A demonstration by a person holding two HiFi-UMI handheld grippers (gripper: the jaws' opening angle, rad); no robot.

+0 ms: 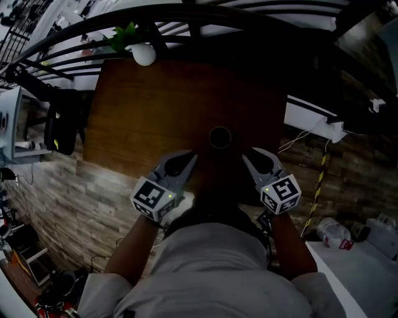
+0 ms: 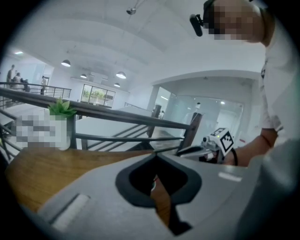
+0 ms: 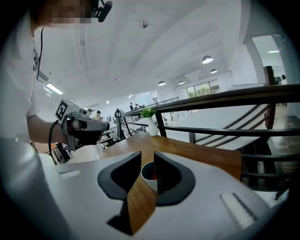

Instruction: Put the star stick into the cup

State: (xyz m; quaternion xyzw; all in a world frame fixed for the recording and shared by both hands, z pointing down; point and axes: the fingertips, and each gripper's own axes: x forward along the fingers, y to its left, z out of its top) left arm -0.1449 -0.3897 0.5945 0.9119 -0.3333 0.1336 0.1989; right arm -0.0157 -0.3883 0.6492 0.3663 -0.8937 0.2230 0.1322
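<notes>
A round cup (image 1: 219,137) stands on the dark wooden table (image 1: 143,118), just beyond both grippers. In the right gripper view it is a white cup (image 3: 149,175) with something red inside; I cannot tell whether that is the star stick. My left gripper (image 1: 188,164) sits to the cup's near left, and its jaw tips meet with nothing between them (image 2: 157,154). To the cup's near right is my right gripper (image 1: 250,158), whose jaws stand a narrow gap apart (image 3: 147,157) and frame the cup, which lies beyond them.
A white vase with a green plant (image 1: 142,53) stands at the table's far edge. A dark metal railing (image 1: 205,18) runs behind the table. To the right, beyond the table's edge, are a white box (image 1: 308,118) and cables.
</notes>
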